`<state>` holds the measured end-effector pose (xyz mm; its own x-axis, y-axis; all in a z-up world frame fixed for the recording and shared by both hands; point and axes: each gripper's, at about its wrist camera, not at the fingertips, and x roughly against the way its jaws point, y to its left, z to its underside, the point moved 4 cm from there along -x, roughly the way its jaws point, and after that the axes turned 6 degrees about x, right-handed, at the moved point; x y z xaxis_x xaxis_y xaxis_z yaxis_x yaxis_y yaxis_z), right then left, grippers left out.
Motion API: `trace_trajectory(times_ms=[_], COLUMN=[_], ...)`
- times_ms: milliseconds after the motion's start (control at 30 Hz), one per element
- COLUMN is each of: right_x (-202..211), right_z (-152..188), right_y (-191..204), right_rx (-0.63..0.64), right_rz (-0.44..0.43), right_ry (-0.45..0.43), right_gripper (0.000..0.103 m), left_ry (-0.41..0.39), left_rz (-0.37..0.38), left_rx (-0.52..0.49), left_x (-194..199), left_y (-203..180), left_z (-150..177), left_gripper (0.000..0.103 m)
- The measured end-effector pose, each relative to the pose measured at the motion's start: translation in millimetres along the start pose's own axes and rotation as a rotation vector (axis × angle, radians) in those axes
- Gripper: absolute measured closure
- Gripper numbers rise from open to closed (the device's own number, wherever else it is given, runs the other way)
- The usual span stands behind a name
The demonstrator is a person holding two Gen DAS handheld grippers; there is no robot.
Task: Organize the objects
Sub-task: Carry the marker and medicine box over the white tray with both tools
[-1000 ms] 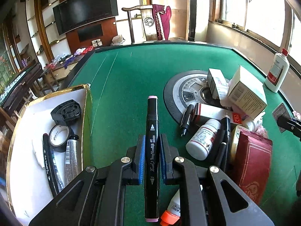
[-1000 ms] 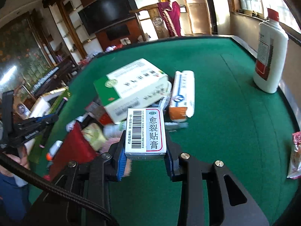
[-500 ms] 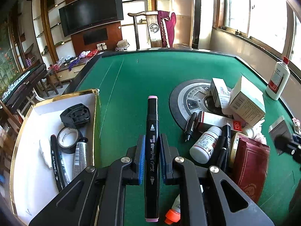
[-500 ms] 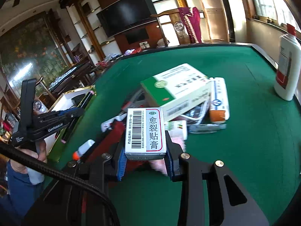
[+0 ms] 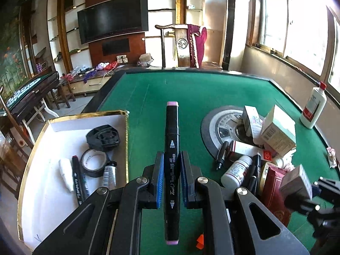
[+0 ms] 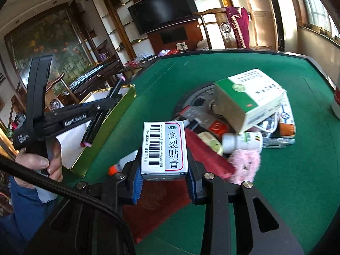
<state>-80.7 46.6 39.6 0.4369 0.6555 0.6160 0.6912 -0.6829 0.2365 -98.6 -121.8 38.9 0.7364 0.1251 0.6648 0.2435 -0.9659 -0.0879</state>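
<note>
Your right tool (image 6: 163, 178), clamped on the box (image 6: 164, 148), has swung left toward the tray (image 5: 53, 191); your left tool (image 5: 172, 180) grips a marker (image 5: 172, 159); the pile (image 5: 261, 148) remains.

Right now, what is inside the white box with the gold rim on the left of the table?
Inside the white box: a black tape holder, a roll of tape, a small tube, a black marker and a white piece. The left gripper's body covers the box's near corner.
</note>
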Motion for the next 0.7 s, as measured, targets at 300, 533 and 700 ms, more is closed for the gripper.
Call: trace_trajectory(times_ms=[300, 533, 700], right_x=[-13.1, -31.6, -52.3], right_z=[-14.0, -34.4, -44.4], right_y=[37.7, 73.6, 100.6], right_rx=[0.067, 0.153, 0.21], right_rz=[-0.043, -0.071, -0.076], right_ry=[0.021, 0.065, 0.1], right_gripper=[0.071, 0.071, 0.071], left_ry=[-0.018, -0.022, -0.018], left_rz=[-0.022, -0.046, -0.007], left_rx=[0.072, 0.136, 0.187], left_x=[1.9, -1.9, -3.3], left_y=[30.0, 57.1, 73.6], left_z=[-8.1, -12.6, -14.7], left_gripper=[0.091, 0.091, 0.09])
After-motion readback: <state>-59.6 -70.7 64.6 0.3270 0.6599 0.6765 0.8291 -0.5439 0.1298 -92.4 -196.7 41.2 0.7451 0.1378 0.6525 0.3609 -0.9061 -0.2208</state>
